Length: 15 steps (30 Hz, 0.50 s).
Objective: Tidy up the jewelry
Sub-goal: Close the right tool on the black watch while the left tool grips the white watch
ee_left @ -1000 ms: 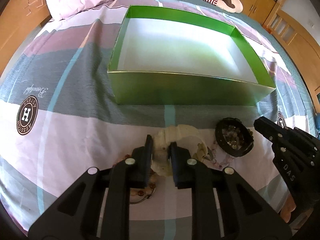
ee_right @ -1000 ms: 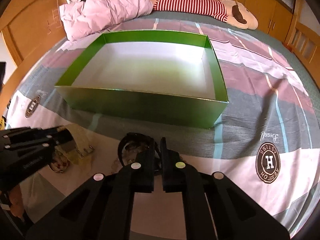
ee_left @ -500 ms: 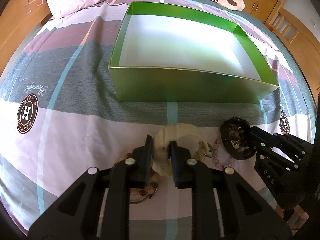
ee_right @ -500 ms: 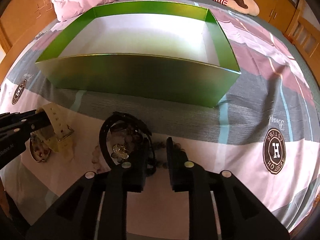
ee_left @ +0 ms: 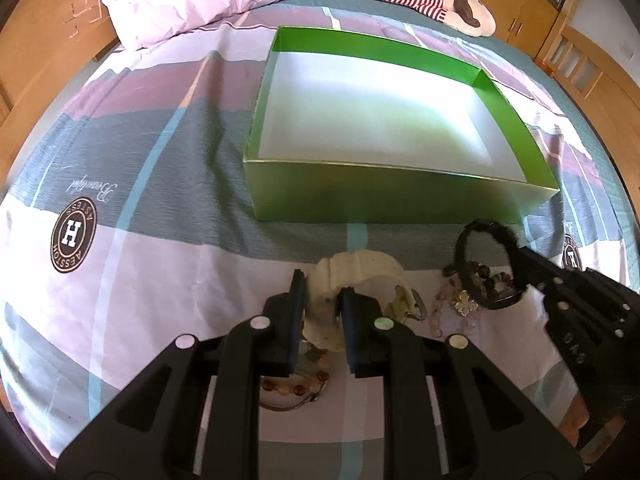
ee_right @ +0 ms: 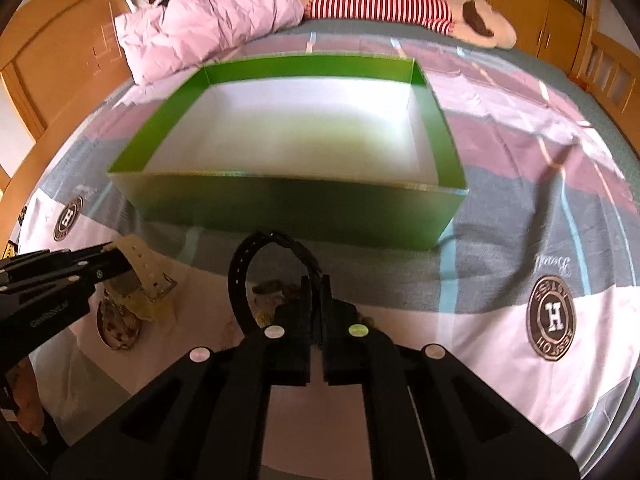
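Observation:
My left gripper [ee_left: 322, 294] is shut on a cream watch [ee_left: 360, 270] that lies on the bed in front of a green box [ee_left: 396, 200]. My right gripper [ee_right: 316, 282] is shut on a black watch [ee_right: 240, 276] and holds its strap loop raised; the black watch also shows in the left wrist view [ee_left: 466, 248]. A bead bracelet with a flower charm [ee_left: 464, 306] lies under the black watch. Another bead bracelet [ee_left: 294, 388] lies under my left gripper. The green box [ee_right: 296, 208] is open, with a bare white floor.
The bed has a striped sheet [ee_left: 120, 200] with round H logos. A pink pillow [ee_right: 208, 16] and a striped plush toy [ee_right: 384, 4] lie at the far end. Wooden bed rails [ee_left: 580, 60] and cabinets surround the bed.
My right gripper has closed on the black watch and lifted it, so the strap stands up as a loop. My left gripper keeps its hold on the cream watch.

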{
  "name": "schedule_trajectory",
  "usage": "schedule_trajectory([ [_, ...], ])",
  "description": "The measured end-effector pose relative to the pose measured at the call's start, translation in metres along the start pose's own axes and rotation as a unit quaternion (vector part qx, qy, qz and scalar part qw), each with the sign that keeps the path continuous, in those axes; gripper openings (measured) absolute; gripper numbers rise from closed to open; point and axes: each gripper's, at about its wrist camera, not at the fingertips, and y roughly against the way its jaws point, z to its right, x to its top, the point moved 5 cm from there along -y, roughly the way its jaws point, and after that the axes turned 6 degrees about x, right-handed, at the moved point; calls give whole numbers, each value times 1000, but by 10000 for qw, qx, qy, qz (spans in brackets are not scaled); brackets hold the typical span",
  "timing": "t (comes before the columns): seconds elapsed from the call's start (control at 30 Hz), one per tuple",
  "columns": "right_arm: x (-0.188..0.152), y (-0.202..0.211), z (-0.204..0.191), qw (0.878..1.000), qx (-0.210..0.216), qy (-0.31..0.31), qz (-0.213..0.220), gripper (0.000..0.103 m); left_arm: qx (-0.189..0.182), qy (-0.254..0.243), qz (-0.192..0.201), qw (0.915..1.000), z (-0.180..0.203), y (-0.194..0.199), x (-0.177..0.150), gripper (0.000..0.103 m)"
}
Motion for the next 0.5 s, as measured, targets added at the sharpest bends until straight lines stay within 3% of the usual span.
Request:
schedule_trajectory([
  [0.27,7,12,-2,9997,128,-22,227,3,5,51,101,9999,-8,8,5,17],
  [0.5,10,20,3,9992,153,-115,361,3,-139,445,88,9989,-34,14,12,17],
])
